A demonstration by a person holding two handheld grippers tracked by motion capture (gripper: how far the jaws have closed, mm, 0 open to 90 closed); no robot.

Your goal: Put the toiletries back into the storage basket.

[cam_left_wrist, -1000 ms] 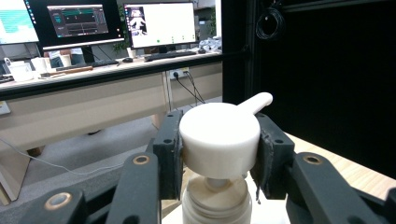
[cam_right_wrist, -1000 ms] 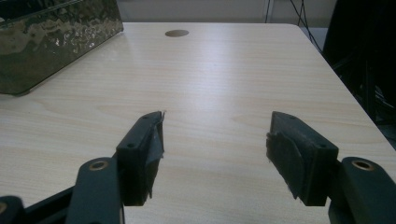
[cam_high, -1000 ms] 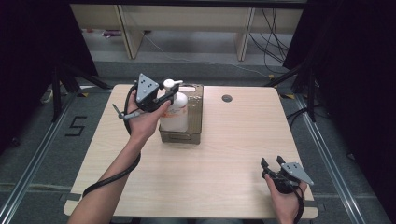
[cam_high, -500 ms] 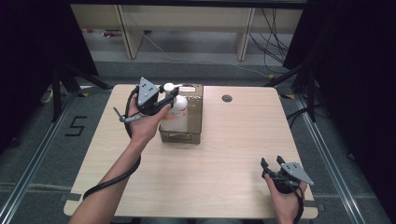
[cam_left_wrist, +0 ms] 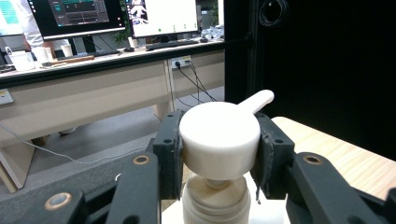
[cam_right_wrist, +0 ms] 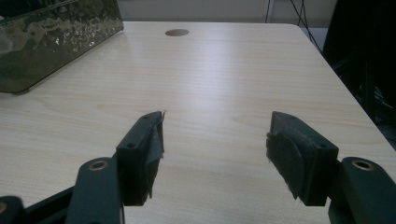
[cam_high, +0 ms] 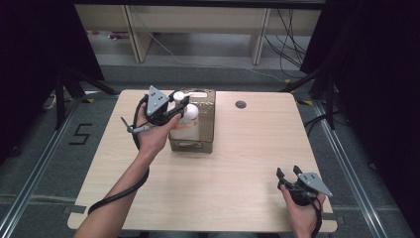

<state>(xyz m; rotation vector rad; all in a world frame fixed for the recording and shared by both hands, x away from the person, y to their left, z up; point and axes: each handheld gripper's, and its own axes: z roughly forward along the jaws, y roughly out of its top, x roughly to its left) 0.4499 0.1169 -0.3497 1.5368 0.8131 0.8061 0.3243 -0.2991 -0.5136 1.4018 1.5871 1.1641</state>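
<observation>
Left gripper (cam_high: 174, 108): arm stretched forward from bottom-left, hand wrapped round the handle, grey plate up. Jaws pinched in, both pads (cam_left_wrist: 170, 151) pressing something between them. Cable trails back along the forearm. Right gripper (cam_high: 288, 174): held low at the near right, arm barely extended, wrist straight. Jaws spread wide, pads (cam_right_wrist: 145, 156) well apart, nothing between them.

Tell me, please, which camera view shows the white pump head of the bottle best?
The left gripper view: the pump head sits close up, clamped between the left gripper's fingers, spout pointing away. The high view shows it small, partly covered by that gripper, over the brown box. The right gripper view shows the box's corner.
</observation>
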